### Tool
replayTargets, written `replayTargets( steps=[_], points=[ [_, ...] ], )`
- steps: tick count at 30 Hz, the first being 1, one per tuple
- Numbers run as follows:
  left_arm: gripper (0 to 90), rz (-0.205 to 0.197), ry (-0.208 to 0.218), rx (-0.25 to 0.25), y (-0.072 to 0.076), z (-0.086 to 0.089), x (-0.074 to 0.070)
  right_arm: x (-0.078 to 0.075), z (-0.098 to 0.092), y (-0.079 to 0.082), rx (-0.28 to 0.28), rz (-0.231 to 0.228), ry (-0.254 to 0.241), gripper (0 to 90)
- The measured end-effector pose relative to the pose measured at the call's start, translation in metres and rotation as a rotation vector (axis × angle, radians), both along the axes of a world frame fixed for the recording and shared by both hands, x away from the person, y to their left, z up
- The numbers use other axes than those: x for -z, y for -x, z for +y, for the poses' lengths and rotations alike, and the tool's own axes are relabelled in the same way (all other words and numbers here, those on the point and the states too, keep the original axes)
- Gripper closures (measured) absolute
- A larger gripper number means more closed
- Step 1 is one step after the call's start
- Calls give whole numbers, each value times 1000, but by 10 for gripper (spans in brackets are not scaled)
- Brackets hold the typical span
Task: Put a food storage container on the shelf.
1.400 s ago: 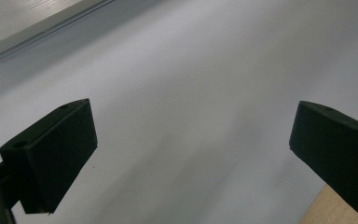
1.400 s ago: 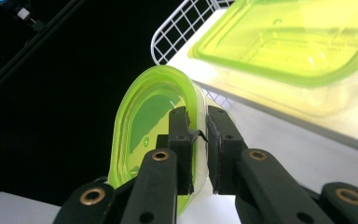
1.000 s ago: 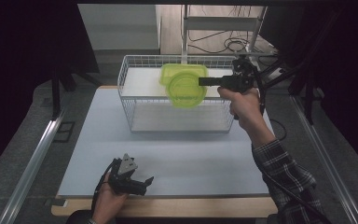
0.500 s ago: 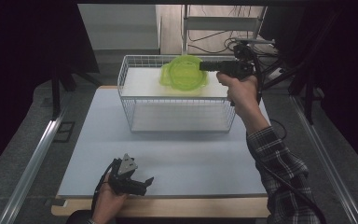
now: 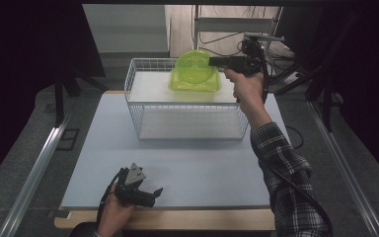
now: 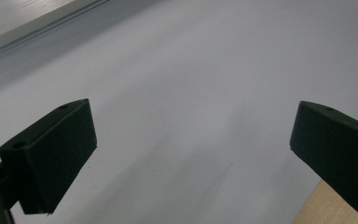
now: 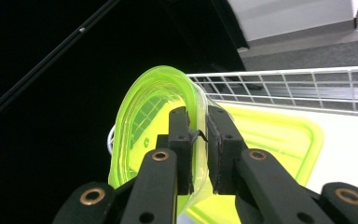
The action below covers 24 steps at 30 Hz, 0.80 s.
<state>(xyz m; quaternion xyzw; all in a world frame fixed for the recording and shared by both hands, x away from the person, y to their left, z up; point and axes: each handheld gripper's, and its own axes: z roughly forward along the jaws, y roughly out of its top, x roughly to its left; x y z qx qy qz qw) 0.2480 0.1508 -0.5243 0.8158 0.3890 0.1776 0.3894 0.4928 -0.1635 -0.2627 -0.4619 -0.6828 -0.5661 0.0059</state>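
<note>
Your right gripper [image 5: 217, 61] is up at the far right of the white wire basket [image 5: 133, 106], raised above its rim, pointing leftward across the basket in the high view. Its jaws pinch the rim of a lime-green translucent plastic container [image 5: 196, 69]; in the right gripper view [image 7: 198, 154] one jaw sits inside the wall and the other outside, with only the thin plastic between them. The container [image 7: 144, 121] hangs tipped on edge, its open side turned toward you, over the basket's back half.

Below it, inside the basket, a second flat lime-green piece [image 7: 279, 140] lies on the white floor; whether it is a lid or a tray you cannot tell. It shows as the wider green edge under the held container in the high view [image 5: 214, 89].

Your left gripper [image 5: 150, 195] rests near the front edge of the pale table mat [image 5: 202, 168], well apart from the basket. Its jaws stand spread wide with nothing between them; the left gripper view [image 6: 191, 135] looks down on bare mat, with the wooden table edge [image 6: 340, 210] at lower right.
</note>
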Motion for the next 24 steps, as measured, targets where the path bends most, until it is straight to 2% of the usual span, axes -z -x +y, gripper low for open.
replayTargets(
  steps=[7,12,16,22,24],
  points=[
    [4,2,-4,4,0,0,0,1,4,-6,26,8,-6,802],
    [4,4,-8,6,0,-1,0,1,8,-5,78,-12,59,774],
    [4,6,-15,9,0,-1,1,2,9,-6,107,-24,79,755],
    [4,8,-20,11,0,-2,1,2,13,-6,132,-48,134,709],
    [4,6,-20,11,0,-2,1,3,13,-6,134,-50,131,707]
  ],
)
